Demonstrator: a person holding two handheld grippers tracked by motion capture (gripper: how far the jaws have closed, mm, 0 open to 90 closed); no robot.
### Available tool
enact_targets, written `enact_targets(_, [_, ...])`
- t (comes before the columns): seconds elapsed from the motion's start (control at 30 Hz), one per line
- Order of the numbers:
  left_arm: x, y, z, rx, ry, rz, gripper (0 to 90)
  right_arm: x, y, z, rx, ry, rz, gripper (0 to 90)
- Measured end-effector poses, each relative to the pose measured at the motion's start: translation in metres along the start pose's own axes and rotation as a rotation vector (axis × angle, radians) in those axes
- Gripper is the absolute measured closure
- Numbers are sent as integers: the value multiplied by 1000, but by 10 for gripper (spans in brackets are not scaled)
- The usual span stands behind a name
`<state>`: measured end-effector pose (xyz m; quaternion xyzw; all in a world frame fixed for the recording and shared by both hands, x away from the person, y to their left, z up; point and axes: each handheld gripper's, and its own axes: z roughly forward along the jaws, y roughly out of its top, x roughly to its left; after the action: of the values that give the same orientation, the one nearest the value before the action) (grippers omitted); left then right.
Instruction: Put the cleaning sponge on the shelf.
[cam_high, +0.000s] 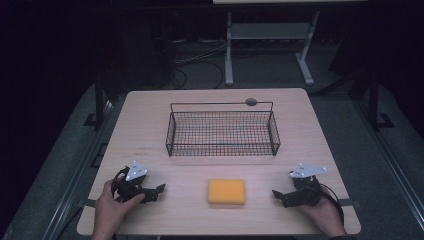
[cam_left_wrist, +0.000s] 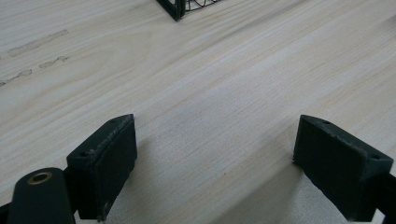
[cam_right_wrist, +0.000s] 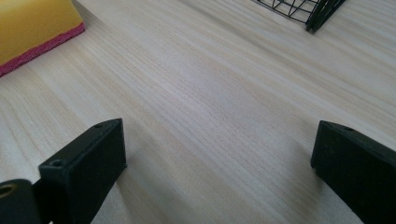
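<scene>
A yellow sponge (cam_high: 226, 191) with a pink underside lies flat on the wooden table (cam_high: 150, 125), near its front edge. Behind it, at the table's middle, stands a black wire basket (cam_high: 222, 131) with nothing visible in it. My left gripper (cam_high: 156, 192) rests on the table left of the sponge, open, jaws pointing toward it. My right gripper (cam_high: 280, 196) rests to the sponge's right, open as well. In the right gripper view the sponge (cam_right_wrist: 32, 28) sits at the top left, beyond the spread jaws of that gripper (cam_right_wrist: 219, 168). The left gripper (cam_left_wrist: 215, 168) has bare wood between its jaws.
A basket corner (cam_left_wrist: 180, 7) shows at the top of the left gripper view, another basket corner (cam_right_wrist: 308, 11) at the top right of the right gripper view. Beyond the table is a dark floor with cables and a metal stand (cam_high: 270, 45).
</scene>
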<state>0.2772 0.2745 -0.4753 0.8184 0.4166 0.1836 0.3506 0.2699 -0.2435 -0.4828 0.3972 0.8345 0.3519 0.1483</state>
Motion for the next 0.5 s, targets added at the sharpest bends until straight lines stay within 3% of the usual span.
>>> enact_targets(0.3, [0, 0, 0, 0, 0, 0, 125, 0, 0, 0, 2, -1, 0, 27])
enact_targets(0.5, [0, 0, 0, 0, 0, 0, 126, -2, 4, -6, 23, 24, 13, 145])
